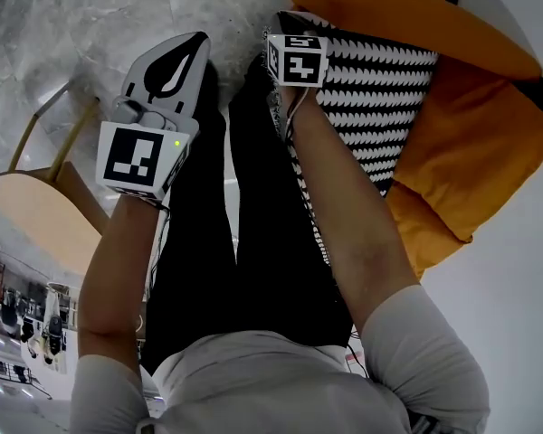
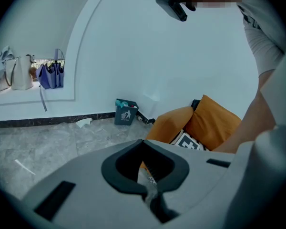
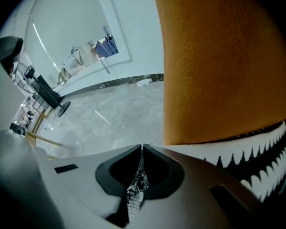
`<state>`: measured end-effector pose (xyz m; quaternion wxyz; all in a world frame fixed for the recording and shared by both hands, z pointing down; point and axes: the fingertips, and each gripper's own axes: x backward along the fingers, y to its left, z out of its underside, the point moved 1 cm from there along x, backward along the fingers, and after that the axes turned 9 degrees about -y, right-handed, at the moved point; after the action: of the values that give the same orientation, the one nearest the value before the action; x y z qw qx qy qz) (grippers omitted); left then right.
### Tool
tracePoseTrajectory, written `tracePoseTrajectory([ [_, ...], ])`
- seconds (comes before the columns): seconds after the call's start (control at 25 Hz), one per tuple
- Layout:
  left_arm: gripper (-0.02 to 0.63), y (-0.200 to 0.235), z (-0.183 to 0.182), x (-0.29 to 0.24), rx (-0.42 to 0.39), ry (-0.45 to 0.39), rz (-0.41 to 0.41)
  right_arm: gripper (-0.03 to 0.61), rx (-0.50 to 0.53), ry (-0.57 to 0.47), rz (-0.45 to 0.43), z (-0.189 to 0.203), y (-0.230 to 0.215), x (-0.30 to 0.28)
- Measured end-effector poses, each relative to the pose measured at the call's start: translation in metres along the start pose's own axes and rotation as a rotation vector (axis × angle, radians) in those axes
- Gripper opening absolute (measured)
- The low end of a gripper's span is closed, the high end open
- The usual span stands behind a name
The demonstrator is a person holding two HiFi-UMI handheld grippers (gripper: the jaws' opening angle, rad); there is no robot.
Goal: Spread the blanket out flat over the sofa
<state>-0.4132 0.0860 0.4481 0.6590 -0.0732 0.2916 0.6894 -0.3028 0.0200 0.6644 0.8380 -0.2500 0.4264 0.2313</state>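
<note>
The black-and-white zigzag blanket [image 1: 371,107] lies bunched on the orange sofa [image 1: 471,152] at the right and hangs down beside my leg. My right gripper [image 1: 288,27] is at the blanket's near edge, steeply tilted down. In the right gripper view its jaws [image 3: 141,147] are shut, with a strip of the blanket [image 3: 136,190] pinched between them, and more blanket [image 3: 257,161] spreads under the orange sofa cushion [image 3: 219,56]. My left gripper [image 1: 195,39] is over the floor to the left, shut [image 2: 143,143] on a thin speckled bit of blanket fabric [image 2: 151,180].
A wooden stool [image 1: 45,197] stands at the left over the grey marble floor [image 1: 72,25]. The person's black-trousered legs [image 1: 199,242] are between the grippers. By the white wall stand a small waste bin [image 2: 126,111] and hanging bags [image 2: 50,75].
</note>
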Motion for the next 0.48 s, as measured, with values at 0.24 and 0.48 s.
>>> tracePoseTrajectory([
  [0.24,0.009,0.0056,-0.0026,-0.007,-0.004,-0.005,0.012,0.034,0.0,0.018,0.028,0.0005,-0.0016,-0.0075],
  [0.48,0.009,-0.0035,-0.0092,-0.0054,-0.024,-0.02,0.019,0.124,-0.012,-0.006,-0.018,0.0016,0.0052,-0.003],
])
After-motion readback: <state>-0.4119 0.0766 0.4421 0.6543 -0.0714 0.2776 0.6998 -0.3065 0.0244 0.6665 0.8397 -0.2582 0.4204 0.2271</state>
